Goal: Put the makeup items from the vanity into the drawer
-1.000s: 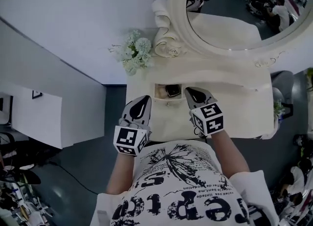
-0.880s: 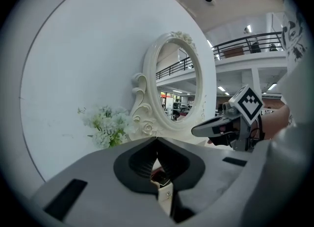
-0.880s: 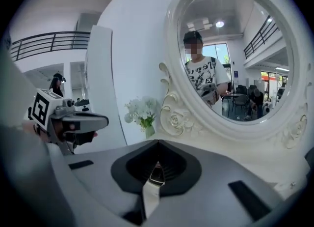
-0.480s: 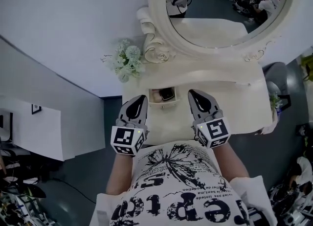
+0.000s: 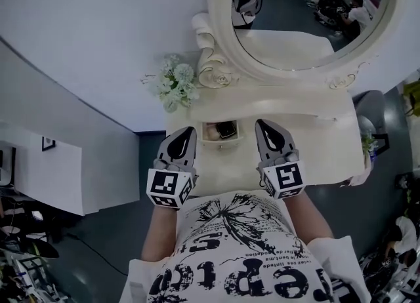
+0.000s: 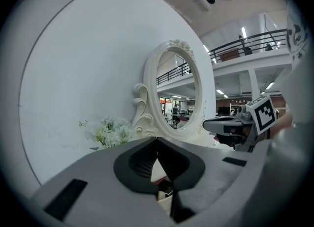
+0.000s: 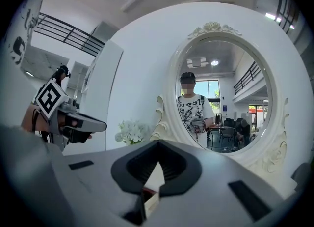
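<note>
**A:** Which step is this?

**B:** Near the end, I think. The vanity (image 5: pixel 315 147) top looks bare, and the small drawer (image 5: pixel 209 139) on its left part is open, with a dark makeup case (image 5: pixel 226 130) inside.

**A:** And the grippers?

**B:** The left gripper (image 5: pixel 188 133) and the right gripper (image 5: pixel 264 127) hover on either side of the drawer, fingers pressed together and empty. The case lies between them, touching neither. The next move is probably to push the drawer shut.
</note>
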Action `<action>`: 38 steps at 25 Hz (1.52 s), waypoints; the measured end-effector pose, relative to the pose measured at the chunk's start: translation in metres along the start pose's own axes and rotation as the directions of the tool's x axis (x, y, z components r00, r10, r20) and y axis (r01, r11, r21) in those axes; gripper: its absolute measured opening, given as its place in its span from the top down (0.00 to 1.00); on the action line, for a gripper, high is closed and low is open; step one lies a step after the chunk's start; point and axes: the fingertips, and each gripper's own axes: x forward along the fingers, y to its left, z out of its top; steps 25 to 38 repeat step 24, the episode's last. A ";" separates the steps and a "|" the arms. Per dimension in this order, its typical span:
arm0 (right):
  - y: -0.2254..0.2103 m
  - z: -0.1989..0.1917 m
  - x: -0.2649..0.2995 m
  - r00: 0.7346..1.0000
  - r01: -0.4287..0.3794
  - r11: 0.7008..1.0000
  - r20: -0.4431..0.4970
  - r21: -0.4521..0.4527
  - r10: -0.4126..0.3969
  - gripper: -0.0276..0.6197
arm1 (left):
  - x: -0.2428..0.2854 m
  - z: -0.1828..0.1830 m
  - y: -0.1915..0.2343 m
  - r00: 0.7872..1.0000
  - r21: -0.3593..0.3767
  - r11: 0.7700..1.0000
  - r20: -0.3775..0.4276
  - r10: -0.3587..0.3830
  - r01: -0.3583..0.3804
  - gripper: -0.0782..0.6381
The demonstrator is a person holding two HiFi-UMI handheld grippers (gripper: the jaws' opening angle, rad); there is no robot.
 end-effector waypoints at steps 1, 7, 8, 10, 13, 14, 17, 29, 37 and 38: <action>0.000 -0.001 0.002 1.000 0.004 1.000 -0.006 0.000 -0.004 0.93 | 0.001 0.000 0.001 1.000 0.000 1.000 0.001 0.000 0.000 0.86; 0.001 0.000 0.010 1.000 0.003 1.000 -0.008 -0.007 -0.003 0.93 | 0.004 0.003 0.008 1.000 -0.008 1.000 0.008 0.005 -0.005 0.86; 0.001 0.000 0.011 1.000 0.003 1.000 -0.009 -0.012 -0.003 0.93 | 0.005 0.003 0.008 1.000 -0.010 1.000 0.009 0.004 -0.004 0.86; 0.002 0.001 0.014 1.000 0.001 1.000 -0.010 -0.013 -0.002 0.93 | 0.007 0.004 0.009 1.000 -0.008 1.000 0.010 0.000 0.001 0.86; 0.003 0.000 0.017 1.000 0.000 1.000 -0.013 -0.009 0.000 0.93 | 0.008 0.005 0.008 1.000 0.011 1.000 0.009 -0.009 0.009 0.86; 0.003 0.000 0.018 1.000 0.000 1.000 -0.013 -0.008 0.000 0.93 | 0.008 0.006 0.008 1.000 0.018 1.000 0.009 -0.010 0.010 0.86; 0.005 0.000 0.019 1.000 -0.007 1.000 -0.020 -0.004 0.007 0.93 | 0.008 0.007 0.010 1.000 0.027 1.000 0.010 -0.011 0.011 0.86; 0.006 -0.007 0.023 0.998 -0.017 1.000 -0.056 0.000 0.017 0.93 | 0.008 0.006 0.013 1.000 0.003 1.000 0.021 -0.015 0.015 0.86; 0.006 -0.007 0.023 0.998 -0.017 1.000 -0.056 0.000 0.017 0.93 | 0.008 0.006 0.013 1.000 0.003 1.000 0.021 -0.015 0.015 0.86; 0.006 -0.007 0.023 0.998 -0.017 1.000 -0.056 0.000 0.017 0.93 | 0.008 0.006 0.013 1.000 0.003 1.000 0.021 -0.015 0.015 0.86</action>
